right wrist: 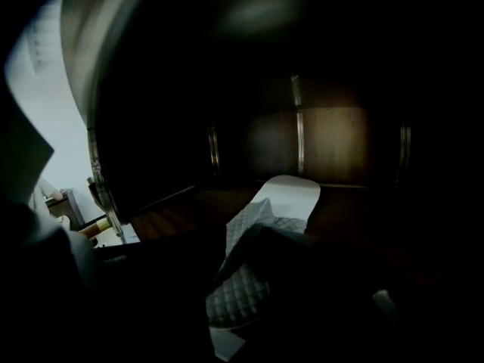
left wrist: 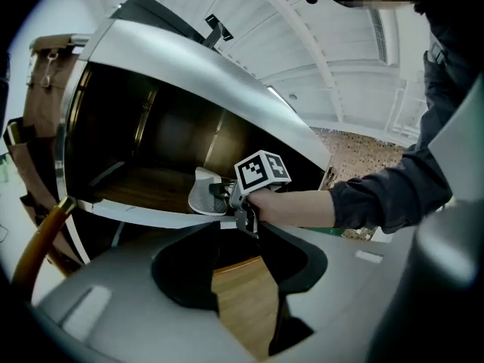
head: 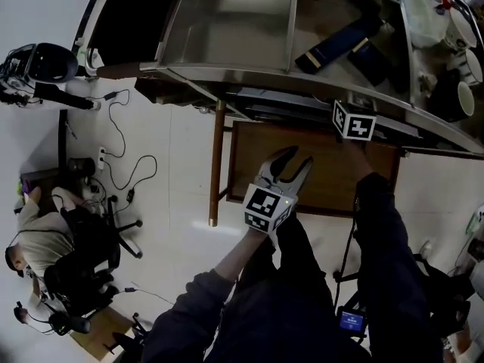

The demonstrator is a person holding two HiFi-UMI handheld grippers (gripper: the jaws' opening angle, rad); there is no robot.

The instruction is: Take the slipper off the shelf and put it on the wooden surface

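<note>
A white quilted slipper (right wrist: 253,229) lies flat on the dark wooden surface (right wrist: 170,216) under the steel shelf, toe pointing away from me. My right gripper (left wrist: 225,197) reaches in beneath the shelf, open, its jaws standing around the slipper's near end without pressing on it. From above only its marker cube (head: 354,119) shows. The left gripper view shows the slipper (left wrist: 201,193) just left of that gripper. My left gripper (head: 293,163) hovers open and empty over the wooden surface (head: 321,176), nearer to me.
The steel shelf (head: 227,72) overhangs the wooden surface, and its rim (left wrist: 227,89) is close above my right hand. Two dark blue items (head: 340,42) lie on the upper level, with bowls (head: 454,97) at the right. A wooden leg (head: 218,165), floor cables (head: 113,165) and a seated person (head: 45,255) are at left.
</note>
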